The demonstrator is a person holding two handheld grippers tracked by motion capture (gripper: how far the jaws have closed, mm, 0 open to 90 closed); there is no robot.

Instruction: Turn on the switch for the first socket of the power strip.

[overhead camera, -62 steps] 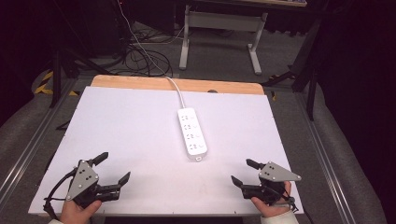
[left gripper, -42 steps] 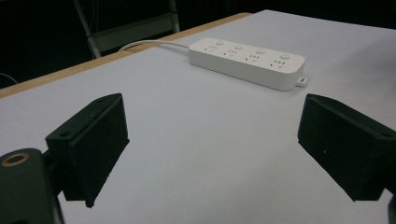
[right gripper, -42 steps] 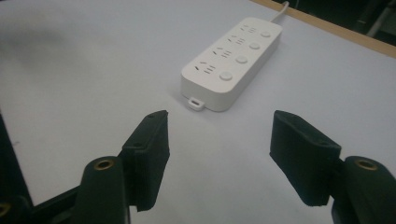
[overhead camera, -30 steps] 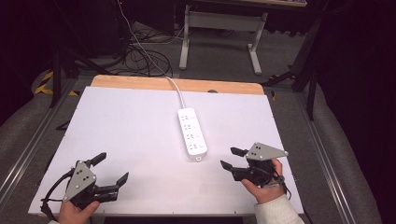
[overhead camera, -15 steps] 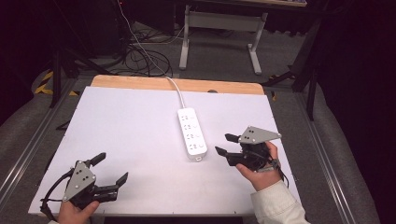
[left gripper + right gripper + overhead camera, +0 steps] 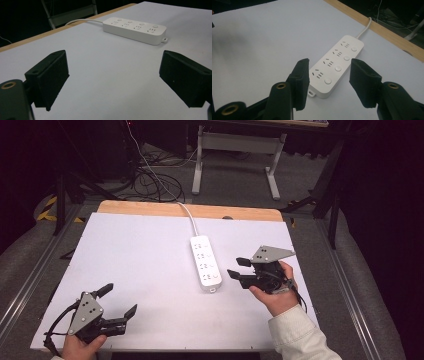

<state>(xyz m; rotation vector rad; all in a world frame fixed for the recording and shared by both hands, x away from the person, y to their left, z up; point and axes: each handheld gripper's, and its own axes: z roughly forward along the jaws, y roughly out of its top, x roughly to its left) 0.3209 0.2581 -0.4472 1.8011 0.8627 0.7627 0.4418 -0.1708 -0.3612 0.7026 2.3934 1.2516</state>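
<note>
Since the earlier frames, the right gripper (image 6: 239,267) has travelled up beside the power strip (image 6: 205,261), its jaws closing partway, nothing gripped. Stiff, light, smooth plastic lies just ahead between them; grasp across its narrow sides. Left gripper (image 6: 120,301) hangs open.
</note>
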